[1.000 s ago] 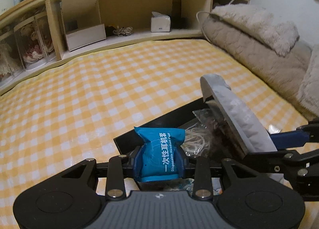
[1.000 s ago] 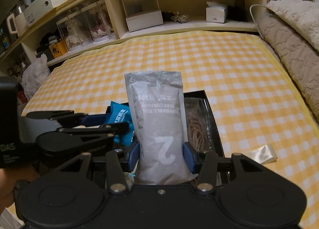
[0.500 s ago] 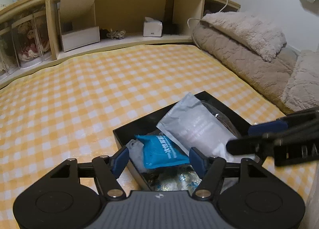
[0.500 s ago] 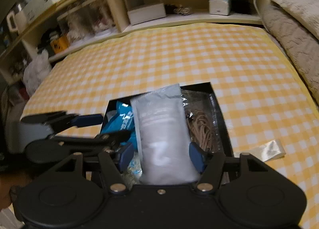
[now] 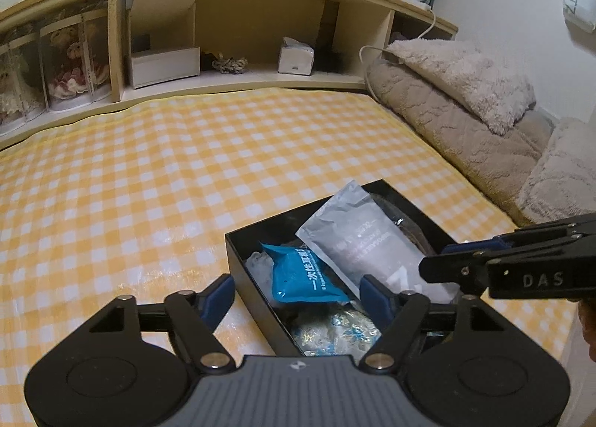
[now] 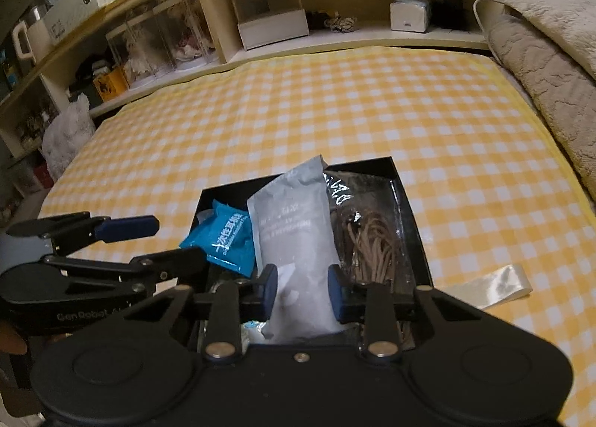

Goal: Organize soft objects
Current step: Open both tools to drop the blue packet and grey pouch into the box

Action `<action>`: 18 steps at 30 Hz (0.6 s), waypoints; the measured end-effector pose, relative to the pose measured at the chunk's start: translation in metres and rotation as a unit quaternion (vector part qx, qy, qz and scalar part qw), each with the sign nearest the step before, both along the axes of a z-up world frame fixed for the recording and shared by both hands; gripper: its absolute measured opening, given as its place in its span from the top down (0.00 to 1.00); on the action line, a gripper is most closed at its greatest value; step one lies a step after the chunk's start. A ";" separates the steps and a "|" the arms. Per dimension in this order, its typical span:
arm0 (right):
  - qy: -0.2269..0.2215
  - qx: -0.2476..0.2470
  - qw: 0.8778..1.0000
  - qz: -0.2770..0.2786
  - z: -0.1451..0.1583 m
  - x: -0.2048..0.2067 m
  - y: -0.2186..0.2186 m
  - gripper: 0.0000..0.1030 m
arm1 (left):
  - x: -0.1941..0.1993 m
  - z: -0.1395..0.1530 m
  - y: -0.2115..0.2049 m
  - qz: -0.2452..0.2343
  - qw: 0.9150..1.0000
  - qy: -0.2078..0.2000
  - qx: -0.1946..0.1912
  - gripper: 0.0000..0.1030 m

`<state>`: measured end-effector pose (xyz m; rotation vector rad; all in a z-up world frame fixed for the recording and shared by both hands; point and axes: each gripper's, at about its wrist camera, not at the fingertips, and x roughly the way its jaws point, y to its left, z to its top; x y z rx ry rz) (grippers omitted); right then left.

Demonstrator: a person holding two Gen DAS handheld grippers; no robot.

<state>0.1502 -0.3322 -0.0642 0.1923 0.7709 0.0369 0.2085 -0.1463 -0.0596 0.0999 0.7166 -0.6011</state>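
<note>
Two claws over black box (image 6: 406,200): left (image 5: 298,291) opening, empty; right (image 6: 302,291) closing round grey pouch (image 6: 294,226).

Right gripper (image 6: 302,291) low in view, angled down over black box (image 6: 406,203) on yellow checked cloth (image 6: 335,110). Jaws closing, pads either side of the near end of a grey pouch (image 6: 294,226); contact with pads not clear. Pouch runs away from the jaws, leaning on the box's far wall. Left of the pouch, a blue packet (image 6: 225,237). Right of it, a clear bag of tan cords (image 6: 372,241). Left gripper (image 6: 149,241) enters from the left, jaws spread, nothing between them. Outside the box, right of the jaws, a clear wrapper strip (image 6: 499,285) lies flat.
</note>
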 end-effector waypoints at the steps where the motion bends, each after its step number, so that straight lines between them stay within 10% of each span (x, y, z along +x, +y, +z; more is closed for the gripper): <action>1: -0.003 0.001 1.000 -0.001 0.003 -0.002 -0.001 0.69 | -0.002 0.003 0.001 0.000 1.000 0.000 -0.001 0.27; 12: -0.047 -0.013 0.999 -0.018 0.052 -0.042 0.016 0.51 | -0.037 0.051 0.028 0.020 0.999 -0.026 -0.023 0.06; 18: -0.073 -0.025 0.997 -0.015 0.075 -0.072 0.033 0.25 | -0.063 0.075 0.044 0.032 0.998 -0.037 -0.039 0.00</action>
